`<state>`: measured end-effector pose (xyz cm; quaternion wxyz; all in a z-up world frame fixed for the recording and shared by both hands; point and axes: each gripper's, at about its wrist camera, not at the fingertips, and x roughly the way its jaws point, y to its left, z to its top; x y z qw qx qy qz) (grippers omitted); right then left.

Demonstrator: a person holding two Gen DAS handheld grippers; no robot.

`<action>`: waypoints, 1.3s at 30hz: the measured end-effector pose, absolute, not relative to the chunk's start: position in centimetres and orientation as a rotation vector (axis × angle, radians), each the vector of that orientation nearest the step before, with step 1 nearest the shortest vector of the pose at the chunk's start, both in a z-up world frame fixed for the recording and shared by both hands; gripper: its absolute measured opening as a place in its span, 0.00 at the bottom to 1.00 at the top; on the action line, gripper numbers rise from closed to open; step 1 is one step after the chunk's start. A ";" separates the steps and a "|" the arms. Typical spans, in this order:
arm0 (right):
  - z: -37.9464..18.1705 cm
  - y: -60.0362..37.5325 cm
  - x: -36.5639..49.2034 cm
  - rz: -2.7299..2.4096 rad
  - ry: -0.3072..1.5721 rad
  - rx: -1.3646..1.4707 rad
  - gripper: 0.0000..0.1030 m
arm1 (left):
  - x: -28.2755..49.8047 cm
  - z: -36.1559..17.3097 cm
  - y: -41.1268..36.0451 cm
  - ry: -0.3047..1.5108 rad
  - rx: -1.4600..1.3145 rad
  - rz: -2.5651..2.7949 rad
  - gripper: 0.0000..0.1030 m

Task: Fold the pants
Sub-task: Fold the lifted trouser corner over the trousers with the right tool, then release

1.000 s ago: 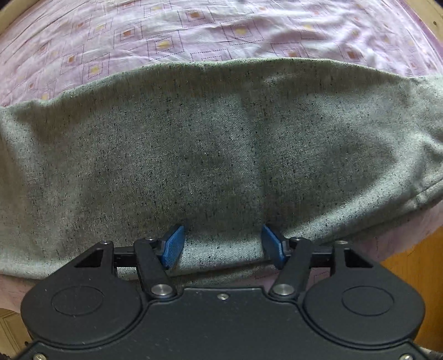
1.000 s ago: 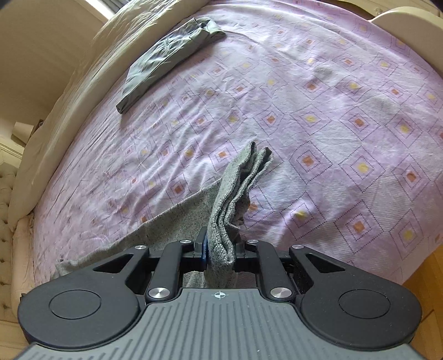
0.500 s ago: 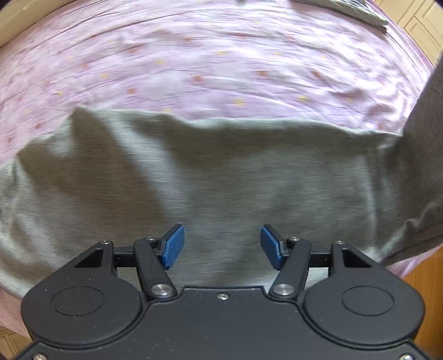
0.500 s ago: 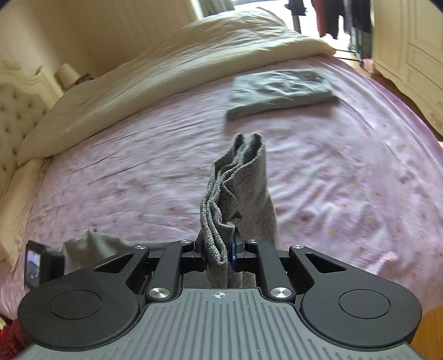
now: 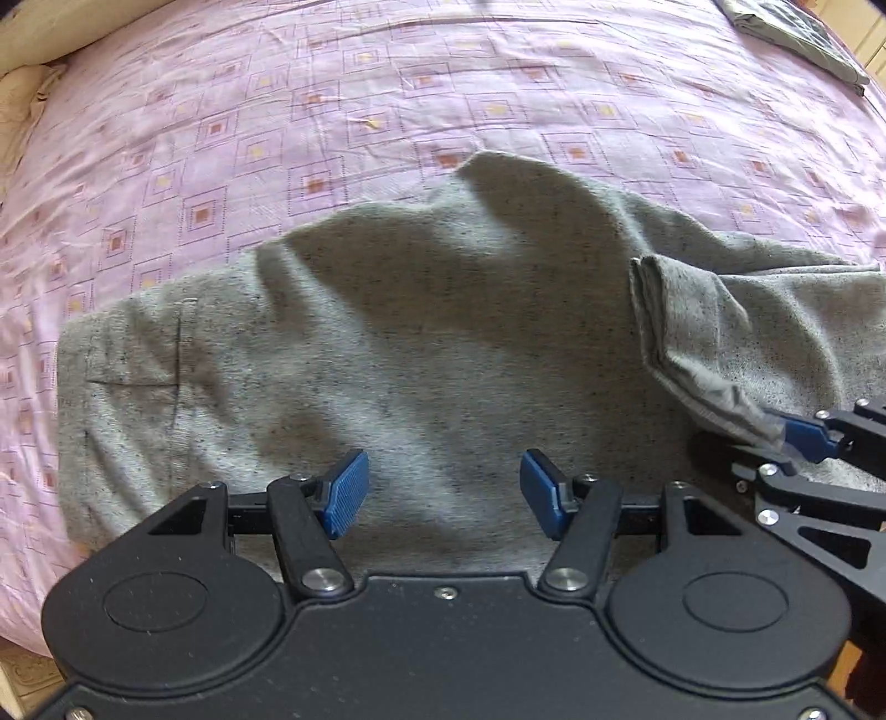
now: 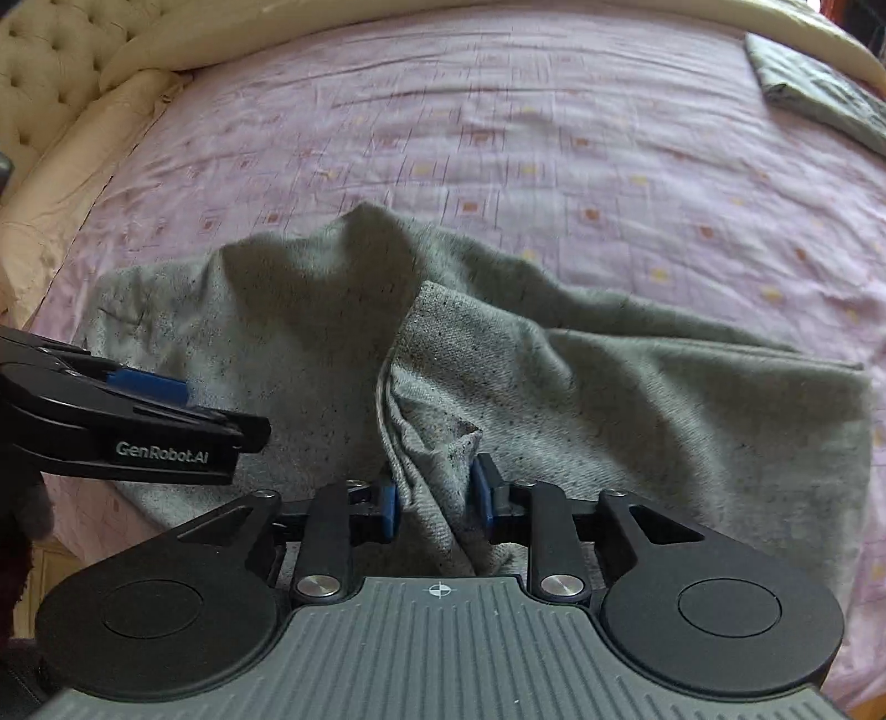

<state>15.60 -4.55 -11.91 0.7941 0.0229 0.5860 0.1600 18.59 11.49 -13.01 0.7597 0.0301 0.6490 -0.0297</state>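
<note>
Grey speckled pants [image 5: 443,343] lie across the pink patterned bed sheet [image 5: 387,111], with the leg end doubled back over the body. My left gripper [image 5: 443,487] hovers open just above the cloth near the waist, nothing between its blue pads. In the right wrist view the same pants [image 6: 637,387] bunch up at my right gripper [image 6: 436,498]. Its jaws are opening, and the folded hem still stands loosely between them. One right pad [image 5: 803,432] shows at the hem in the left wrist view. A left finger [image 6: 138,437] reaches in from the left.
A folded dark grey garment [image 6: 819,83] lies at the far right of the bed, also [image 5: 797,33]. A cream pillow roll [image 6: 83,166] and a tufted headboard [image 6: 44,55] border the left side. The bed's near edge runs just below both grippers.
My right gripper swung the lifted leg end over and down onto the rest of the pants, and its jaws have parted. My left gripper slid along the pants toward the waist, still open.
</note>
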 end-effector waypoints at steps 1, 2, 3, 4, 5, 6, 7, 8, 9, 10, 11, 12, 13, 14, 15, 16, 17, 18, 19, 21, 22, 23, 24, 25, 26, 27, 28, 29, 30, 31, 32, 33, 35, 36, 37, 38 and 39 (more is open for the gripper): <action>-11.7 -4.7 15.5 0.347 1.259 0.085 0.29 | 18.6 -12.8 11.7 1.410 0.064 -0.073 0.62; -11.3 -5.0 15.3 0.347 1.250 0.122 0.30 | 18.7 -12.7 11.7 1.406 0.063 -0.082 0.62; -10.8 -5.4 15.0 0.355 1.237 0.159 0.30 | 18.6 -12.4 11.7 1.401 0.062 -0.091 0.62; -10.2 -5.5 14.7 0.365 1.222 0.189 0.30 | 18.5 -12.0 11.7 1.393 0.060 -0.101 0.62; -9.4 -6.0 14.4 0.375 1.204 0.215 0.30 | 18.6 -11.8 11.4 1.384 0.058 -0.113 0.62; -8.6 -6.7 14.2 0.380 1.182 0.234 0.31 | 18.6 -11.5 11.0 1.372 0.055 -0.125 0.62; -7.8 -7.6 13.8 0.378 1.159 0.248 0.31 | 18.6 -11.1 10.5 1.357 0.052 -0.136 0.62; -7.1 -8.6 13.5 0.367 1.141 0.261 0.36 | 18.6 -10.7 9.9 1.342 0.050 -0.149 0.62; -6.6 -9.7 13.3 0.350 1.128 0.274 0.37 | 18.6 -10.2 9.1 1.328 0.047 -0.164 0.62; -6.4 -10.7 13.2 0.325 1.119 0.287 0.38 | 18.6 -10.0 8.4 1.318 0.043 -0.178 0.62; -6.4 -12.0 13.0 0.293 1.121 0.297 0.38 | 18.7 -9.9 7.5 1.315 0.034 -0.199 0.62; -6.6 -13.2 12.8 0.254 1.130 0.300 0.37 | 18.6 -10.0 6.7 1.317 0.027 -0.218 0.62; -7.2 -14.5 12.7 0.206 1.144 0.293 0.37 | 18.6 -10.3 5.9 1.326 0.026 -0.232 0.62; -8.0 -15.7 12.7 0.162 1.162 0.286 0.37 | 18.5 -10.8 5.0 1.337 0.031 -0.242 0.62; -8.9 -16.9 12.6 0.132 1.181 0.287 0.33 | 18.3 -11.5 4.2 1.351 0.046 -0.247 0.62; -10.0 -18.0 12.5 0.108 1.201 0.294 0.28 | 18.0 -12.3 3.5 1.373 0.064 -0.246 0.62; -11.1 -19.1 12.5 0.083 1.231 0.298 0.21 | 17.6 -13.2 3.1 1.408 0.078 -0.237 0.62; -12.3 -20.0 12.3 0.054 1.270 0.300 0.21 | 17.2 -14.3 2.8 1.451 0.083 -0.229 0.62; -13.4 -20.8 12.3 0.022 1.308 0.299 0.19 | 16.7 -15.3 2.8 1.494 0.083 -0.217 0.62; -15.1 -22.1 11.8 -0.010 1.378 0.317 0.05 | 15.7 -16.7 3.3 1.530 0.062 -0.181 0.70; -15.3 -22.7 11.5 -0.007 1.389 0.336 0.05 | 15.4 -16.6 3.8 1.520 0.036 -0.160 0.72; -15.1 -23.0 11.3 0.006 1.391 0.351 0.05 | 15.3 -16.6 4.2 1.530 0.016 -0.144 0.73; -14.8 -23.1 11.3 0.021 1.396 0.346 0.05 | 15.3 -16.6 4.6 1.542 -0.014 -0.129 0.73; -14.4 -23.0 11.4 0.038 1.393 0.328 0.06 | 15.2 -16.5 5.0 1.546 -0.035 -0.114 0.72; -13.7 -22.9 11.6 0.065 1.369 0.306 0.08 | 15.2 -16.5 5.3 1.547 -0.046 -0.098 0.72; -13.1 -22.8 12.1 0.094 1.338 0.294 0.08 | 15.2 -16.3 5.4 1.548 -0.047 -0.086 0.72; -12.5 -22.9 12.7 0.119 1.307 0.290 0.08 | 15.1 -16.2 5.5 1.547 -0.044 -0.075 0.72; -12.1 -23.0 13.5 0.133 1.280 0.288 0.08 | 15.1 -16.0 5.5 1.545 -0.041 -0.061 0.72; -11.9 -23.2 14.5 0.138 1.262 0.289 0.08 | 15.0 -15.9 5.4 1.544 -0.036 -0.047 0.72; -11.9 -23.3 15.7 0.142 1.256 0.293 0.08 | 15.0 -15.8 5.3 1.546 -0.034 -0.031 0.72; -12.1 -23.4 16.8 0.143 1.253 0.293 0.08 | 15.0 -15.6 5.3 1.549 -0.035 -0.016 0.72; -12.4 -23.5 17.8 0.143 1.252 0.288 0.08 | 14.9 -15.6 5.3 1.554 -0.035 -0.003 0.72; -13.1 -23.7 19.5 0.149 1.264 0.266 0.08 | 14.6 -15.6 5.2 1.560 -0.035 0.019 0.72; -13.4 -23.7 20.1 0.150 1.271 0.248 0.08 | 14.5 -15.6 5.1 1.562 -0.034 0.028 0.72; -13.8 -23.6 20.6 0.151 1.280 0.233 0.08 | 14.5 -15.6 4.9 1.565 -0.034 0.038 0.72; -14.3 -23.5 21.0 0.152 1.295 0.223 0.08 | 14.5 -15.6 4.9 1.566 -0.036 0.047 0.72; -14.7 -23.6 21.2 0.153 1.308 0.221 0.07 | 14.5 -15.6 4.9 1.567 -0.037 0.054 0.72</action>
